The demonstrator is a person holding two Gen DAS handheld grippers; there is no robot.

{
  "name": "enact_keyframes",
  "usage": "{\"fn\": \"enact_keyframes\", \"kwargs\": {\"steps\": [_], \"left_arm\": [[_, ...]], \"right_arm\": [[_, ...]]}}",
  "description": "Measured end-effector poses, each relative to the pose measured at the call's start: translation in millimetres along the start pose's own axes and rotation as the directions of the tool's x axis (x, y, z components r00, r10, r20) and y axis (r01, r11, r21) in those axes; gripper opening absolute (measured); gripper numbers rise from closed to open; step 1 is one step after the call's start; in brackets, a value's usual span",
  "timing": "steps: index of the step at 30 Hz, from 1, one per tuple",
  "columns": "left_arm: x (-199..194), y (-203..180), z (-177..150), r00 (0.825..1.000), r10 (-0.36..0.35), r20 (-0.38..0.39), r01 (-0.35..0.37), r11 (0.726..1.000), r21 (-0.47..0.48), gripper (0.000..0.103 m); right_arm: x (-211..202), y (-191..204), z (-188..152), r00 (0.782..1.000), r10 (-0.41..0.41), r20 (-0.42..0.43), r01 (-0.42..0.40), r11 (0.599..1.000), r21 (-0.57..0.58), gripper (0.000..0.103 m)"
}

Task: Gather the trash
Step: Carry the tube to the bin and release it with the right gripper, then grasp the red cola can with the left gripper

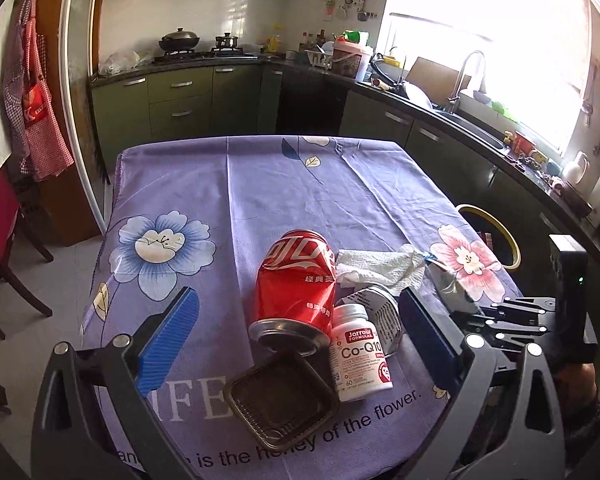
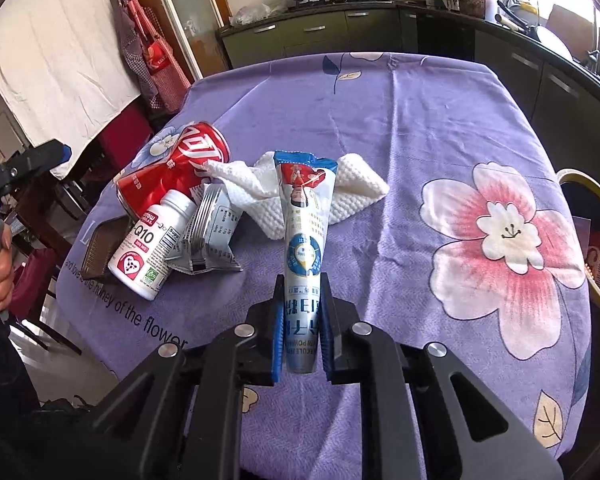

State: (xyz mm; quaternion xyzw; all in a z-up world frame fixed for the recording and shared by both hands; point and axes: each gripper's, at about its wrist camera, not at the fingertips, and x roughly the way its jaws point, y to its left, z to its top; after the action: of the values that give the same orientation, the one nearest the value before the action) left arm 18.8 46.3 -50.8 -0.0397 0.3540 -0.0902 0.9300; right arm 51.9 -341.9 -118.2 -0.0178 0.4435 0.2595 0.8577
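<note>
Right now the right gripper is clamped on the lower end of a long blue-and-white powder sachet, whose far end reaches out toward the crumpled paper towel; held that low, the slick pouch could swing or slide out between the blue pads, and I judge a careless sweep might drag its tip across the towel. The left gripper hangs wide open over the pile, holding nothing, with the dark plastic tray nearest, then the white Co-Q10 supplement bottle lying touching the dented red cola can; both are round and could roll if nudged. A crumpled foil wrapper sits just beside the bottle. Off the table's right edge stands the gold-rimmed bin, its opening near, so a dropped pouch could miss it
</note>
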Motion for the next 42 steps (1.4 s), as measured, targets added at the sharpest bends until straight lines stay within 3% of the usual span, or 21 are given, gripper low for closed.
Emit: {"fn": "enact_keyframes", "kwargs": {"steps": [4,6,8,12,16,19,20,21,23,26,29,32,36,42], "left_arm": [[3,-6,1,1.000,0.005,-0.002,-0.005,1.000,0.018,0.095],[4,-10,1,1.000,0.001,-0.001,-0.001,1.000,0.026,0.095],[6,-12,2,1.000,-0.002,-0.003,0.002,1.000,0.030,0.095],[11,-16,3,1.000,-0.003,-0.012,0.004,0.999,0.035,0.095],[12,-18,3,1.000,0.004,-0.017,-0.003,0.999,0.042,0.096],[12,-16,5,1.000,0.008,-0.016,-0.007,0.999,0.042,0.096],[12,-16,5,1.000,0.008,-0.017,-0.007,0.999,0.042,0.096],[12,-16,5,1.000,0.009,-0.018,-0.009,0.999,0.043,0.096],[13,-16,6,1.000,0.012,-0.022,-0.011,0.999,0.047,0.096],[18,-15,6,0.999,0.009,-0.038,-0.007,0.999,0.051,0.096],[23,-17,5,0.998,0.007,-0.058,-0.004,0.998,0.066,0.096],[32,-18,4,0.995,0.004,-0.096,0.004,0.997,0.082,0.096],[46,-21,10,0.989,0.002,-0.148,0.015,0.993,0.114,0.096],[74,-17,29,0.972,0.035,-0.232,-0.001,0.989,0.146,0.096]], "right_arm": [[-30,-35,11,0.993,-0.095,0.075,0.091,0.995,0.050,0.015],[-47,-68,18,0.976,-0.193,0.104,0.183,0.978,0.098,0.015],[-58,-112,27,0.944,-0.313,0.102,0.295,0.942,0.160,0.015],[-51,-214,43,0.885,-0.465,-0.008,0.450,0.850,0.274,0.015],[-24,-295,52,0.854,-0.502,-0.137,0.517,0.788,0.334,0.017],[-1,-336,52,0.834,-0.513,-0.204,0.551,0.752,0.362,0.040],[2,-344,51,0.818,-0.532,-0.219,0.574,0.731,0.368,0.050],[2,-348,49,0.801,-0.555,-0.225,0.597,0.712,0.370,0.050],[-10,-346,45,0.814,-0.553,-0.178,0.572,0.711,0.409,0.051],[-33,-324,34,0.846,-0.525,-0.091,0.507,0.741,0.440,0.061],[-59,-290,17,0.869,-0.495,-0.010,0.448,0.776,0.443,0.063],[-78,-257,-2,0.876,-0.478,0.056,0.412,0.805,0.428,0.066],[-86,-217,-16,0.870,-0.484,0.088,0.422,0.827,0.371,0.069],[-92,-180,-23,0.892,-0.436,0.119,0.372,0.858,0.354,0.069]]}}
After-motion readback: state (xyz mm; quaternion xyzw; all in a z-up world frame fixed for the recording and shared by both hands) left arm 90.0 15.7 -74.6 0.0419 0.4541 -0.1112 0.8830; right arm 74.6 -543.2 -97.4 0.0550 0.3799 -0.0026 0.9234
